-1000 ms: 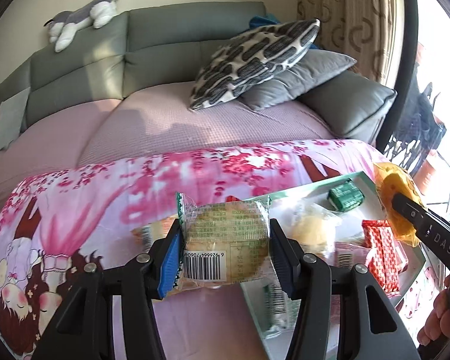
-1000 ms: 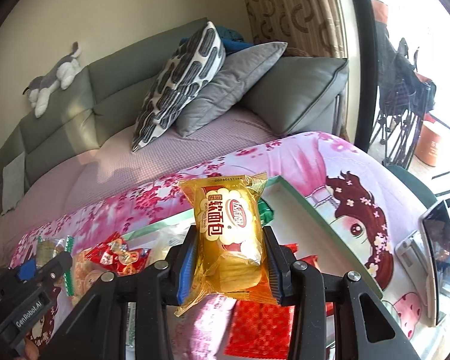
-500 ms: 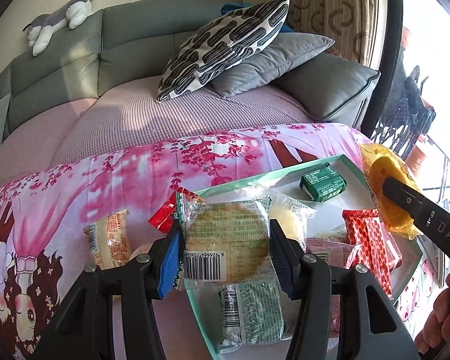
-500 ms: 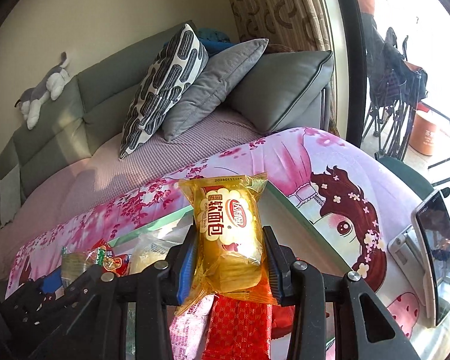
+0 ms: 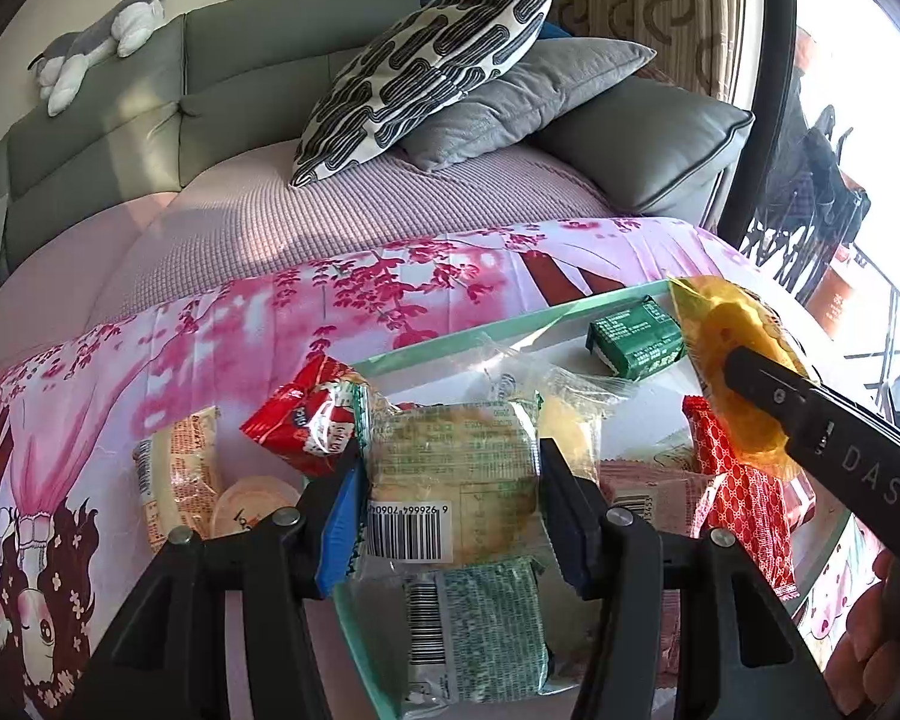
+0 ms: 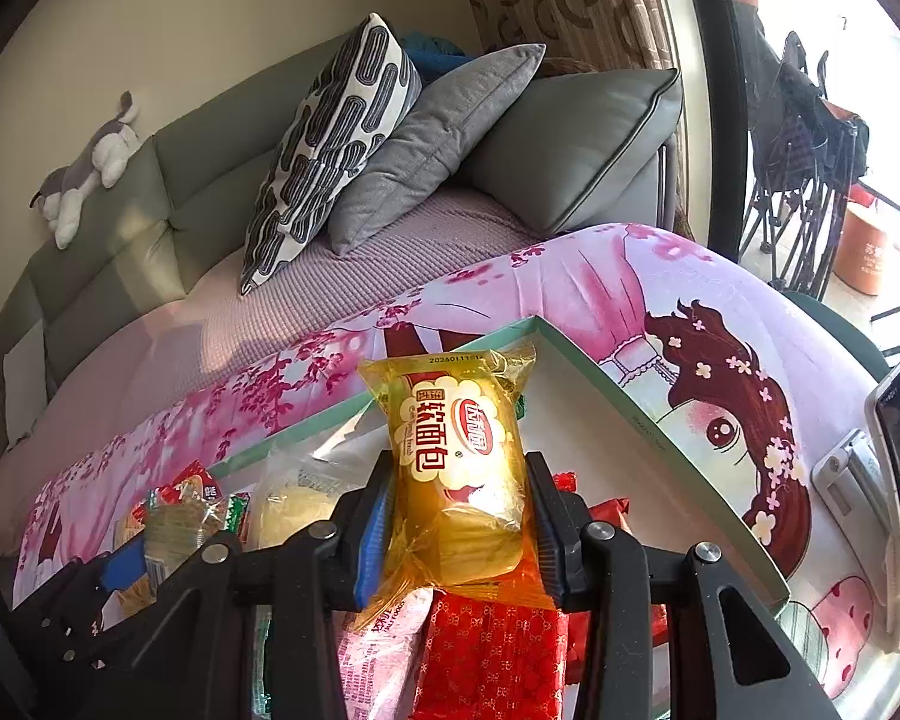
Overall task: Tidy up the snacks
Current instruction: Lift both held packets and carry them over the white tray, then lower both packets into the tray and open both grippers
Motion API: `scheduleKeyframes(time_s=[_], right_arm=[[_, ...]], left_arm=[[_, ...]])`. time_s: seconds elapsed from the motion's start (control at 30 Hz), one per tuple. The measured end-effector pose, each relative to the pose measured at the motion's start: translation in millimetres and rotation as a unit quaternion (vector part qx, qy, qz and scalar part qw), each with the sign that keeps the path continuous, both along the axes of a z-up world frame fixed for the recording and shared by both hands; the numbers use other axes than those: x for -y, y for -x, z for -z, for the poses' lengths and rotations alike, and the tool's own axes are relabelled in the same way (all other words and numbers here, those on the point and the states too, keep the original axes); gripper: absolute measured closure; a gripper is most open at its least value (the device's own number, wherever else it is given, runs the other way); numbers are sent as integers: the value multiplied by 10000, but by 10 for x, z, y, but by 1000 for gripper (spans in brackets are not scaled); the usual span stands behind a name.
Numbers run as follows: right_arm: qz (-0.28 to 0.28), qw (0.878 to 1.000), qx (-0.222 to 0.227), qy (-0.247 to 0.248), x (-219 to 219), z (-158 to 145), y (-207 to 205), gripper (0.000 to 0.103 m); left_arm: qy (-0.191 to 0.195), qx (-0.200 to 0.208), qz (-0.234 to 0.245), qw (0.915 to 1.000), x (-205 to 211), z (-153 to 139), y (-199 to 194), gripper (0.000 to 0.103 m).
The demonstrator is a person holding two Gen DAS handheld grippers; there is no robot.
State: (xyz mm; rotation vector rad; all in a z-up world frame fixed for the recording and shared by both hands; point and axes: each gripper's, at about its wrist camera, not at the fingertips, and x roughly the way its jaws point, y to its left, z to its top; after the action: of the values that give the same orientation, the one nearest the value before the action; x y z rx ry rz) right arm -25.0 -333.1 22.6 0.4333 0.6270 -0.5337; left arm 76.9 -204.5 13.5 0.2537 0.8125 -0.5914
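Left gripper [image 5: 450, 480] clamped on a clear-wrapped round cake pack [image 5: 453, 468], barcode side up, held over the near-left corner of the mint-rimmed tray [image 5: 498, 333]. Right gripper [image 6: 459, 531] clamped on a yellow bread pack [image 6: 459, 450], upright, above the tray's right half, over a red patterned pack [image 6: 492, 654]. In the tray: green box [image 5: 636, 342] at 1 o'clock, green-white pack [image 5: 480, 630] at 6. Outside it on the pink tabletop [image 5: 270, 324], at 9 o'clock: red snack bag [image 5: 303, 414], pale wrapped cake [image 5: 177, 480].
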Motion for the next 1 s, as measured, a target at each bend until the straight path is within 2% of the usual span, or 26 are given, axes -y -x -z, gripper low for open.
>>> scheduleKeyframes(time_s=[0.43,0.87,0.93,0.97,1.0], right_arm=[[-110,9998,-155,-111,-4,126,-70,60],[-138,9996,-237,2,-30,123,-86,59],[-135,9996,-245,53,-33,103,-80,55],[-135,9996,-249,84,-35,92,-76,53],[-118,9995,-251,131,-39,77,-70,47]], left_arm=[[-86,-19,118,9999,96,102,18,46],[-80,-265,97,9996,78,106,21,42],[-80,-282,93,9995,73,99,26,41],[-84,-294,92,9995,68,96,28,35],[-92,-293,89,9995,65,92,31,32]])
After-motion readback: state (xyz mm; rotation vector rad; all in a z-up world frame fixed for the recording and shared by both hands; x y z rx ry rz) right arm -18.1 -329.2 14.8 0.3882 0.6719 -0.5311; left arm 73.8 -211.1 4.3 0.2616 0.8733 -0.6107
